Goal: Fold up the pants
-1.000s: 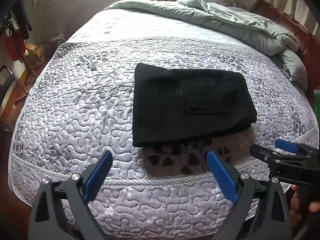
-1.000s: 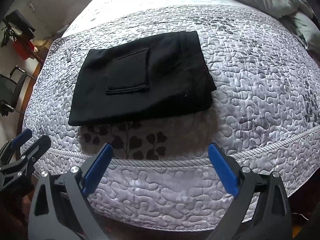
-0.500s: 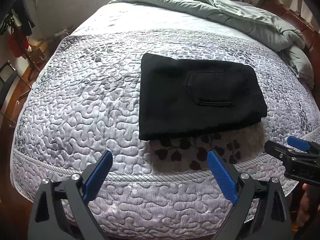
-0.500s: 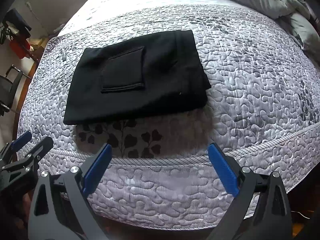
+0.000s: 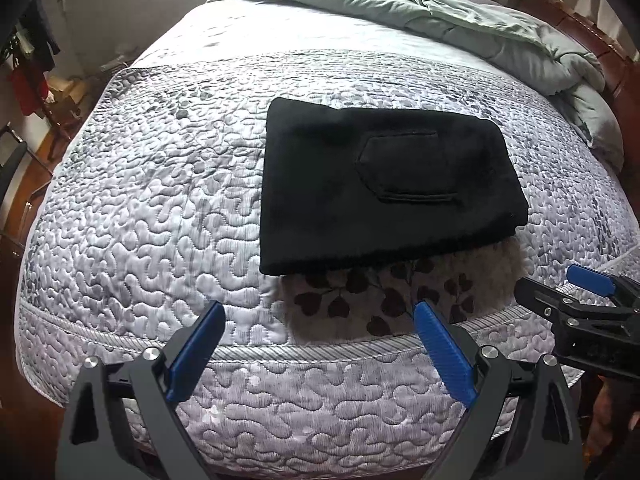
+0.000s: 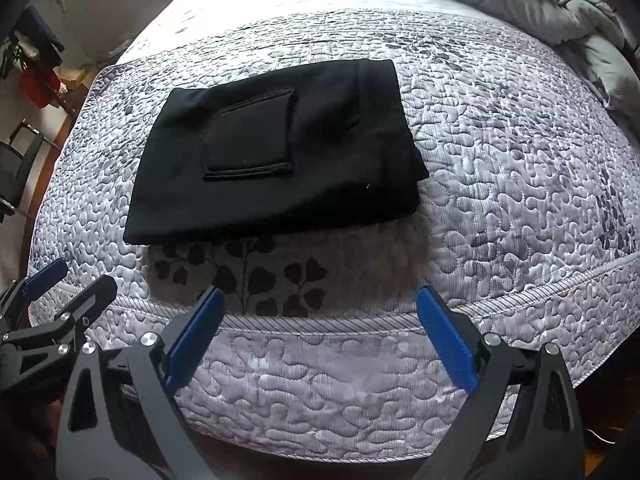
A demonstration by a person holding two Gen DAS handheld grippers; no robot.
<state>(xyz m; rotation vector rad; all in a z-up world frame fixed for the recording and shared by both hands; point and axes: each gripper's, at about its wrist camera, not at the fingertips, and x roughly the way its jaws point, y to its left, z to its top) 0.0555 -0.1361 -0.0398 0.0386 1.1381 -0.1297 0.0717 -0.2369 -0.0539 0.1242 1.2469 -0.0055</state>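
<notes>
Black pants (image 5: 384,188) lie folded into a compact rectangle on the quilted bed, a back pocket facing up; the same pants (image 6: 276,148) show in the right wrist view. My left gripper (image 5: 320,348) hangs open over the bed's near edge, well short of the pants, with nothing between its blue pads. My right gripper (image 6: 324,340) is also open and empty, just as far back. Each gripper appears at the edge of the other's view: the right gripper (image 5: 560,292) at the right, the left gripper (image 6: 68,284) at the left.
A grey quilted bedspread (image 5: 140,208) covers the bed, with a brown leaf-print patch (image 5: 384,300) just in front of the pants. A crumpled grey-green duvet (image 5: 480,28) lies at the far side by a wooden headboard (image 5: 592,40). A chair and clutter stand on the floor at left.
Both grippers have drawn back and risen slightly from the bed; the pants lie unmoved. Both stay open.
</notes>
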